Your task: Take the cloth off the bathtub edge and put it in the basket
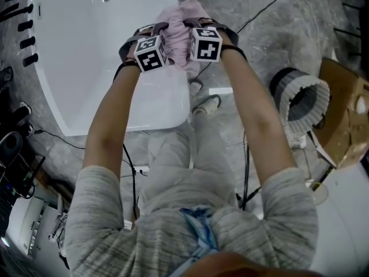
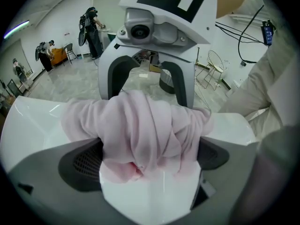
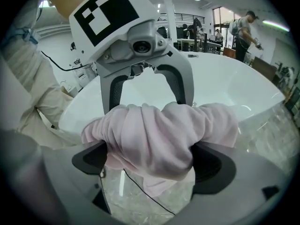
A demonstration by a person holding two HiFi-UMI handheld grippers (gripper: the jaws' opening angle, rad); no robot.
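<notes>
A pink cloth (image 1: 183, 29) lies bunched on the white bathtub's (image 1: 86, 68) right edge, one part hanging down the outer side. Both grippers face each other across it. My left gripper (image 2: 150, 149) reaches in from the tub side, its jaws wide apart, with the cloth (image 2: 145, 130) filling the gap over the rim. My right gripper (image 3: 149, 158) comes from the floor side, jaws also spread wide around the cloth (image 3: 159, 135), which brushes both pads. The white ribbed basket (image 1: 300, 100) stands on the floor to the right.
A cardboard box (image 1: 346, 111) stands beyond the basket at the far right. Black cables (image 1: 271, 7) run over the grey marble floor near the tub. Dark bottles (image 1: 23, 25) line the tub's left side. People stand far off in the room.
</notes>
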